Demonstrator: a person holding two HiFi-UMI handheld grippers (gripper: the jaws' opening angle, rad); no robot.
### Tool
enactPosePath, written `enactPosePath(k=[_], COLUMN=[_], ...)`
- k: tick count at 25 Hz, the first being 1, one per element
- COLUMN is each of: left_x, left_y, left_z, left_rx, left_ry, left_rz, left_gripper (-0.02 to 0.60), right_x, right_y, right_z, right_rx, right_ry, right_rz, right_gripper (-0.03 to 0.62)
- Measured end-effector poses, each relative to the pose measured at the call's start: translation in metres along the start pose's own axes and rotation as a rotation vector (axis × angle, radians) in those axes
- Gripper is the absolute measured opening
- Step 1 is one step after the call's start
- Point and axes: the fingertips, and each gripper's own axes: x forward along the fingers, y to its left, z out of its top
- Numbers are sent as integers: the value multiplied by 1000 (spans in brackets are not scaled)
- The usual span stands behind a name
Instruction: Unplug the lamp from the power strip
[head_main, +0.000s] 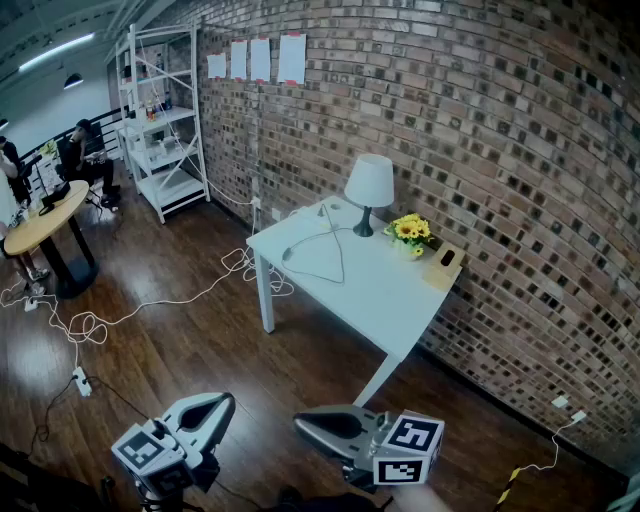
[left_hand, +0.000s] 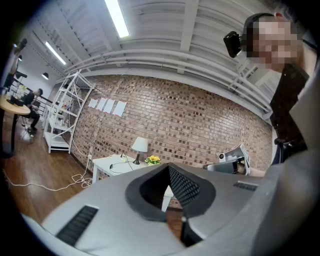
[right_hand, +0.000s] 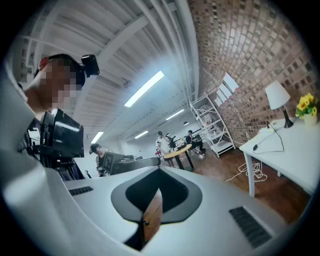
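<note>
A white-shaded lamp (head_main: 370, 185) on a dark stem stands at the back of a white table (head_main: 400, 300) against the brick wall. Its dark cord (head_main: 330, 255) loops across the tabletop. A pale block (head_main: 328, 207) lies at the table's far corner; I cannot tell whether it is the power strip. My left gripper (head_main: 215, 405) and right gripper (head_main: 310, 425) hover low in the head view, well short of the table, both shut and holding nothing. The lamp (left_hand: 140, 145) shows small and distant beyond the left gripper (left_hand: 167, 167). It also shows as the lamp (right_hand: 277, 95) far to the right of the right gripper (right_hand: 159, 170).
Yellow flowers (head_main: 410, 230) and a wooden block (head_main: 445, 265) sit beside the lamp. White cables (head_main: 150, 305) snake over the wooden floor to a floor power strip (head_main: 82, 380). A white shelf (head_main: 165, 120), a round table (head_main: 45, 220) and seated people are at the back left.
</note>
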Motion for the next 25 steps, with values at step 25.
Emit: enactPosePath(k=[25], left_x=[-3], left_y=[50], left_z=[-3], left_rx=[-30], left_ry=[36], left_rz=[68], left_gripper=[21], right_x=[62], right_y=[-20], right_z=[-17], right_rx=[20], right_ry=[46], right_rz=[103], right_gripper=[-11])
